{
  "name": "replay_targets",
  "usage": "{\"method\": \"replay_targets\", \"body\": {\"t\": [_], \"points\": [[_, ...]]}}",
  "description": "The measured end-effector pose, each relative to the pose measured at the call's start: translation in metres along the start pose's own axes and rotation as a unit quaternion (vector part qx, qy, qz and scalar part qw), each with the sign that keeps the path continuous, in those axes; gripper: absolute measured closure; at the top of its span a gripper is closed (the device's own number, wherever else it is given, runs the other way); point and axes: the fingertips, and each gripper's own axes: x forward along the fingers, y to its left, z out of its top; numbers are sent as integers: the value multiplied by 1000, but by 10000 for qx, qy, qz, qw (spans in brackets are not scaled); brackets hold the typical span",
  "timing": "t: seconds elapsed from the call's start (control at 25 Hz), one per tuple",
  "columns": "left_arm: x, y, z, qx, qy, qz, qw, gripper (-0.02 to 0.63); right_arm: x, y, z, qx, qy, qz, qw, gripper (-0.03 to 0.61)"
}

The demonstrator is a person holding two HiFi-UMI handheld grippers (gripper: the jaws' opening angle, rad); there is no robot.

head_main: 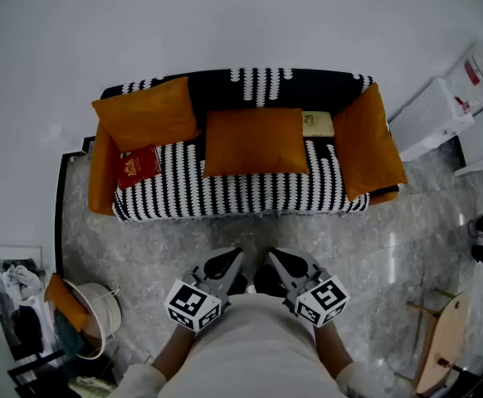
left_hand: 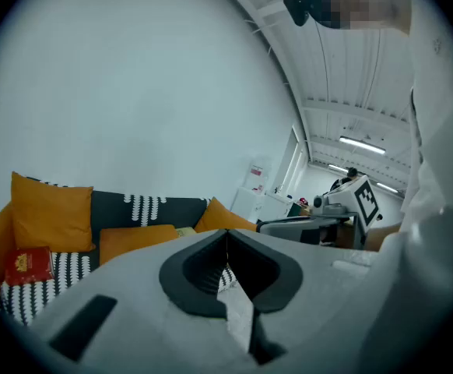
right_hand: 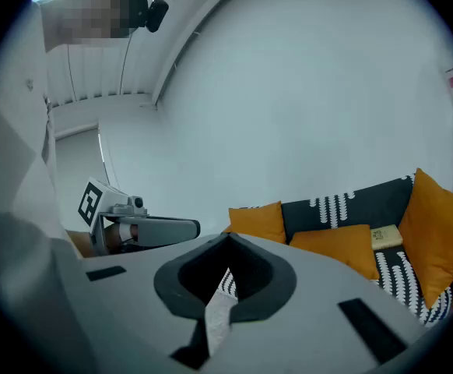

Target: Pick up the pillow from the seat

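Striped sofa [head_main: 225,196], marble floor [head_main: 374,239], white wall [head_main: 241,15]

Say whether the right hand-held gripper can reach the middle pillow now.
Probably not yet: the right hand-held gripper is shut and short of the pillow, though only floor lies between.

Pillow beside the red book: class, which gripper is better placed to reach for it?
Left, probably. The left gripper is on the same side as the pillow; the right gripper would cross it. Both are shut, short of the sofa.
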Motion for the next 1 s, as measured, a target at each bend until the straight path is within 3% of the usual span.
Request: {"method": "replay_targets", "body": {"t": [0.24,0.64,1.0], "points": [[13,-12,0,213,74,-76,9997,600,-7,-9,-3,-43,70,-39,10000,571],[29,-17,1,227,175,-57,9996,601,-13,-29,4,243,-59,-55,9997,571],[60,-40,-4,254,317,-23,9992,600,-26,-44,-4,127,197,216,9995,571]]}}
